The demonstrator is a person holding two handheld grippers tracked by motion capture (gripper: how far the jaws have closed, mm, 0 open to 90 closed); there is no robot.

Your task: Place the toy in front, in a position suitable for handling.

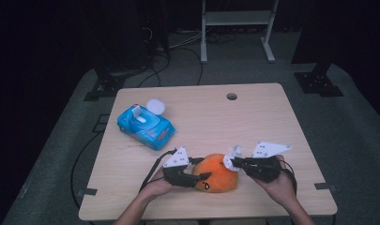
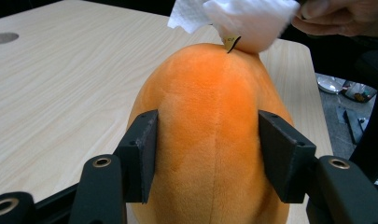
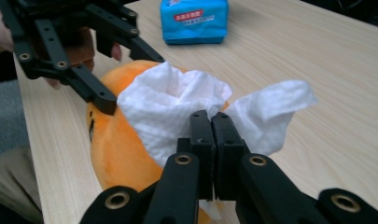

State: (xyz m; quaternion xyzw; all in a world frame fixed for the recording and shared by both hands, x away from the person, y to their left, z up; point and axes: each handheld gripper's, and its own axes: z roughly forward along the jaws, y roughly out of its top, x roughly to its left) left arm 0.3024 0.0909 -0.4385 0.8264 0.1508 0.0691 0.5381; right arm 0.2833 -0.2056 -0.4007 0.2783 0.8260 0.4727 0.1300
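Note:
An orange plush toy (image 1: 218,176) lies on the wooden table (image 1: 253,122) near its front edge. My left gripper (image 1: 201,178) comes at it from the left, and its two black pads press on the toy's sides (image 2: 205,154). In the right gripper view that left gripper (image 3: 128,77) straddles the plush toy (image 3: 116,140). My right gripper (image 1: 234,161) is shut on a crumpled white tissue (image 1: 230,161) and holds it against the top of the toy. The right gripper (image 3: 211,123) has its jaws closed together, with the tissue (image 3: 168,107) spreading out in front of them. The tissue (image 2: 242,18) also rests on the toy's far end.
A blue pack of wipes (image 1: 145,125) lies at the table's left, its flap up, with a small white round piece (image 1: 155,106) behind it. A cable hole (image 1: 231,96) sits near the far edge. A metal frame (image 1: 237,18) stands on the floor beyond the table.

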